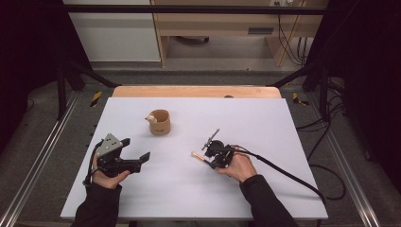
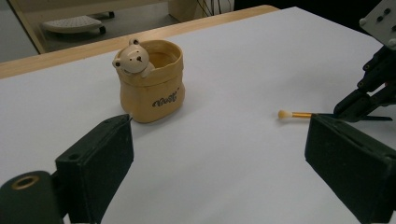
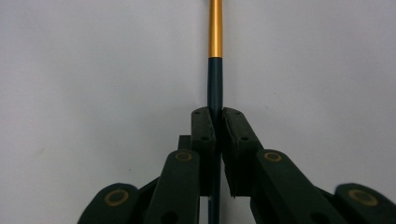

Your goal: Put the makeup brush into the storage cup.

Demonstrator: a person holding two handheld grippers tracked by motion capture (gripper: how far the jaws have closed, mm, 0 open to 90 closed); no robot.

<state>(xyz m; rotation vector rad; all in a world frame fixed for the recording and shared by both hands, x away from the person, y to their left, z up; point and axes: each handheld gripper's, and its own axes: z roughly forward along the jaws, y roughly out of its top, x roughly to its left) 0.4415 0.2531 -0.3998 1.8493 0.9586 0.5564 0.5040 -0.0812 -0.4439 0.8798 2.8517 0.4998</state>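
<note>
Right gripper (image 3: 218,122) first: its fingers (image 3: 204,135) are pinched tight on the dark handle of a small brush (image 3: 215,70), gold ferrule running straight out toward twelve o'clock in the right gripper view. From the high view, that brush (image 1: 198,156) lies low over the white tabletop (image 1: 265,123), pale tip aimed at about ten o'clock, straight along the line to the bear cup (image 1: 159,122). So the cup sits up and to the left of the tip, well apart, mouth upward. Left gripper (image 1: 135,152) waits at eight o'clock, fingers (image 2: 100,158) spread wide, empty, with the cup (image 2: 152,84) framed ahead. Right hand looks the one to deliver.
</note>
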